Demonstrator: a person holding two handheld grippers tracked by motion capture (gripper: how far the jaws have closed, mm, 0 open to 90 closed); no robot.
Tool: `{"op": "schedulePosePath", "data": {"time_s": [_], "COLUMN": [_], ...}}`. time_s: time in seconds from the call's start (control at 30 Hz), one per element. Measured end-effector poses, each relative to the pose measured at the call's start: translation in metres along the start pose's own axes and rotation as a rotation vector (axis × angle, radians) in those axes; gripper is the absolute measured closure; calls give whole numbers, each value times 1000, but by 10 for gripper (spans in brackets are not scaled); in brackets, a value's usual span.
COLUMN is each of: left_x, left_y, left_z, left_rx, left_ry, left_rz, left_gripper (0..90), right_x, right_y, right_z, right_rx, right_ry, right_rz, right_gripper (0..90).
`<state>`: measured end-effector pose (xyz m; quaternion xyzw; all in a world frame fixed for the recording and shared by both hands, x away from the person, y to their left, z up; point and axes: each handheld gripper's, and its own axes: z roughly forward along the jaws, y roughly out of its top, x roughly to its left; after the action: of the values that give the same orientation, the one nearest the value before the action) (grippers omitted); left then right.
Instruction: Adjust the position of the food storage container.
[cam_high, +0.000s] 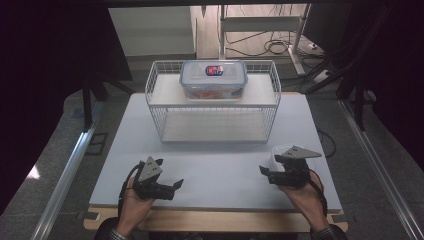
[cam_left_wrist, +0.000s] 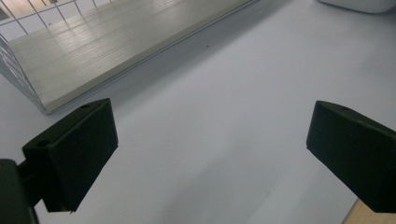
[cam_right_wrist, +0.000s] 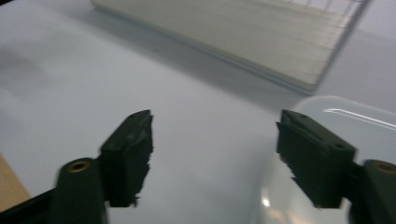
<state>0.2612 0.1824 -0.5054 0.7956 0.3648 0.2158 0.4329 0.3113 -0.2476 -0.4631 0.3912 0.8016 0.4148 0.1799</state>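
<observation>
A clear lidded box (cam_high: 213, 78) with a blue-rimmed lid and a red-and-blue label sits on the top shelf of a white wire rack (cam_high: 212, 102). A small translucent tub (cam_high: 276, 151) stands on the white table board at the right, beside my right gripper (cam_high: 270, 165). In the right gripper view the tub (cam_right_wrist: 359, 123) lies just behind the right jaw, and the right gripper (cam_right_wrist: 215, 130) is open with nothing between its jaws. My left gripper (cam_high: 170, 175) hovers low at the front left, open (cam_left_wrist: 212, 135) and holding nothing.
The rack's lower shelf (cam_left_wrist: 107, 44) lies ahead of the left gripper and is bare (cam_right_wrist: 243, 35). The white board (cam_high: 215, 170) spans the table; a wooden edge (cam_high: 215, 220) runs along its front. Metal rails and cables flank the table on the floor.
</observation>
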Motion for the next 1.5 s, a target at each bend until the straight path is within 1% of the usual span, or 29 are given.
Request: {"op": "schedulePosePath", "data": {"time_s": [0.1, 0.2, 0.27, 0.3, 0.37, 0.43, 0.47, 0.53, 0.6, 0.67, 0.8, 0.87, 0.97, 1.07, 1.1, 1.2, 1.3, 1.4, 1.5], "left_x": [1, 1, 1, 1, 1, 1, 1, 2, 2, 3, 3, 3, 3, 4, 4, 3, 3, 3, 3], "left_y": [0, -1, -1, -1, -1, -2, -2, -2, -2, -2, -2, -3, -3, -3, -3, -4, -4, -4, -4], "left_z": [0, 1, 1, 1, 2, 2, 2, 2, 2, 2, 3, 3, 4, 4, 4, 5, 6, 7, 7], "left_rx": [2, 5, 7, 10, 13, 14, 13, 13, 11, 12, 13, 15, 17, 19, 20, 27, 29, 32, 33], "left_ry": [-2, -4, -6, -7, -10, -10, -11, -13, -15, -18, -22, -23, -24, -25, -26, -29, -30, -33, -36], "left_rz": [-4, -7, -9, -8, -8, -9, -10, -12, -16, -19, -23, -25, -26, -28, -28, -27, -26, -29, -30], "left_gripper": [20, 21, 22, 22, 23, 23, 24, 24, 25, 25, 26, 26, 26, 27, 27, 27, 27, 28, 28], "right_x": [-12, -23, -28, -32, -37, -42, -44, -50, -55, -64, -79, -86, -97, -105, -107, -113, -118, -120, -119], "right_y": [-1, -2, -2, -3, -4, -5, -5, -5, -6, -8, -13, -16, -20, -23, -24, -28, -31, -32, -31], "right_z": [-7, -14, -16, -17, -18, -20, -21, -24, -27, -32, -39, -42, -45, -47, -48, -44, -39, -35, -31], "right_rx": [-11, -13, 3, 13, 28, 37, 41, 43, 42, 40, 26, 24, 24, 24, 25, 42, 61, 77, 84], "right_ry": [-44, -75, -87, -99, -105, -123, -126, -150, -165, -194, -233, -243, -276, -308, -312, -316, -294, -280, -269], "right_rz": [19, 33, 39, 46, 55, 58, 62, 60, 69, 84, 122, 148, 172, 186, 190, 201, 222, 224, 224], "right_gripper": [464, 589, 643, 687, 750, 821, 845, 891, 894, 895, 895, 895, 895, 895, 895, 895, 895, 895, 895]}}
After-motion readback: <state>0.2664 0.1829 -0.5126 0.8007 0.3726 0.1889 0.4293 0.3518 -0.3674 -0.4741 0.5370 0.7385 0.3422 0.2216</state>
